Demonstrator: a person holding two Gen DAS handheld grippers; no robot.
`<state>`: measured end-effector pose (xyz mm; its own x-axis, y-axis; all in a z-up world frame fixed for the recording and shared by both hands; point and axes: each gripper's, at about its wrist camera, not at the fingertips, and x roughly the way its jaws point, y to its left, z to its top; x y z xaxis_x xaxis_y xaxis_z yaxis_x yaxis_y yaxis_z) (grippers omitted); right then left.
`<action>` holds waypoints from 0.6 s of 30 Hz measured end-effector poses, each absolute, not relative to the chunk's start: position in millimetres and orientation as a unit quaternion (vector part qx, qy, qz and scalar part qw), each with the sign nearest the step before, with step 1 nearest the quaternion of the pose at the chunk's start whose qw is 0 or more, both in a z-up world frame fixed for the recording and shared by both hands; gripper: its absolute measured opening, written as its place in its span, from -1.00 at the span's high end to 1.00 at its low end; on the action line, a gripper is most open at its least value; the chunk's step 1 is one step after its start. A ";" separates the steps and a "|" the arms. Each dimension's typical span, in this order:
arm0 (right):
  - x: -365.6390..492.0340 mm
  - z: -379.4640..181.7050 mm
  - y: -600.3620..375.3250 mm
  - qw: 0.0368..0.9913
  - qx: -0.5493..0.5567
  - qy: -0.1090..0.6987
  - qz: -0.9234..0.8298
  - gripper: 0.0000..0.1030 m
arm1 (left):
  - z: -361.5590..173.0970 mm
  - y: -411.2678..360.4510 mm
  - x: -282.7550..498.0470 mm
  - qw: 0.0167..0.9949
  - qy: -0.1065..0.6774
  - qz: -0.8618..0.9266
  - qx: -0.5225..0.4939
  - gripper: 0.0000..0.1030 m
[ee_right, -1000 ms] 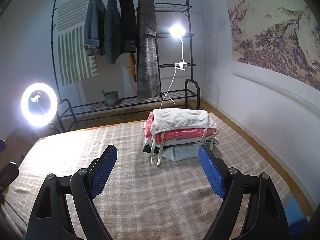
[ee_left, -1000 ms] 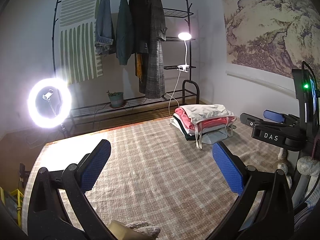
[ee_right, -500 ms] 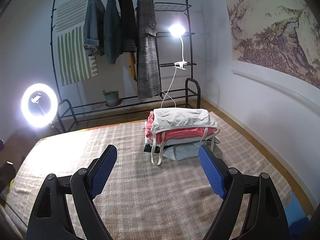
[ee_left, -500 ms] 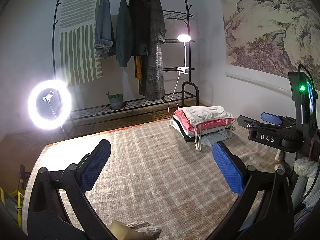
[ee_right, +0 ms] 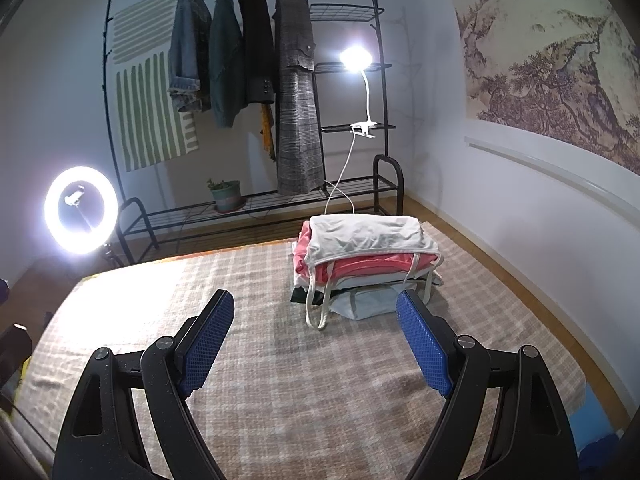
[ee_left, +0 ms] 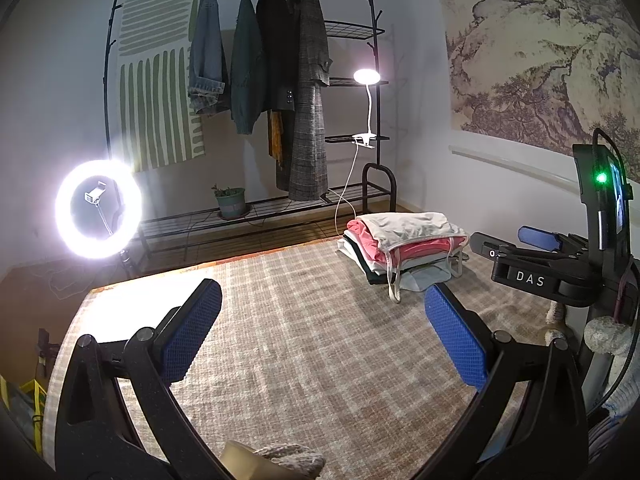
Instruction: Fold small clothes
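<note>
A stack of folded clothes (ee_left: 404, 240) lies at the far right of the plaid cloth, white garment on top, pink below, white straps hanging down its front. In the right wrist view the stack (ee_right: 368, 248) sits just beyond and slightly right of my right gripper (ee_right: 316, 336), which is open with nothing between its blue pads. My left gripper (ee_left: 324, 320) is open too, held over bare plaid cloth (ee_left: 304, 360). The right gripper (ee_left: 516, 248) also shows side-on at the right edge of the left wrist view, close to the stack.
A black clothes rack (ee_right: 248, 80) with hanging coats stands against the far wall, with a clip lamp (ee_right: 354, 58) and a potted plant (ee_right: 226, 196). A bright ring light (ee_left: 98, 208) stands at the left. A knit beige item (ee_left: 288, 456) shows at the bottom edge.
</note>
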<state>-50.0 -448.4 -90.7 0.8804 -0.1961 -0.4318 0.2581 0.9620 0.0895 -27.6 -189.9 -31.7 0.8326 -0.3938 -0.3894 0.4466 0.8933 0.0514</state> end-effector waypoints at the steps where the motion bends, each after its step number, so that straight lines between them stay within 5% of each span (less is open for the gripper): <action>1: -50.0 -90.6 -448.6 0.967 0.072 0.214 -0.117 -0.62 | -31.6 -189.9 -26.9 0.955 0.188 -0.220 0.070 -1.00; 18: -47.9 -92.1 -448.0 0.967 0.074 0.216 -0.114 -0.62 | -27.7 -193.0 -28.9 0.954 0.191 -0.222 0.069 -1.00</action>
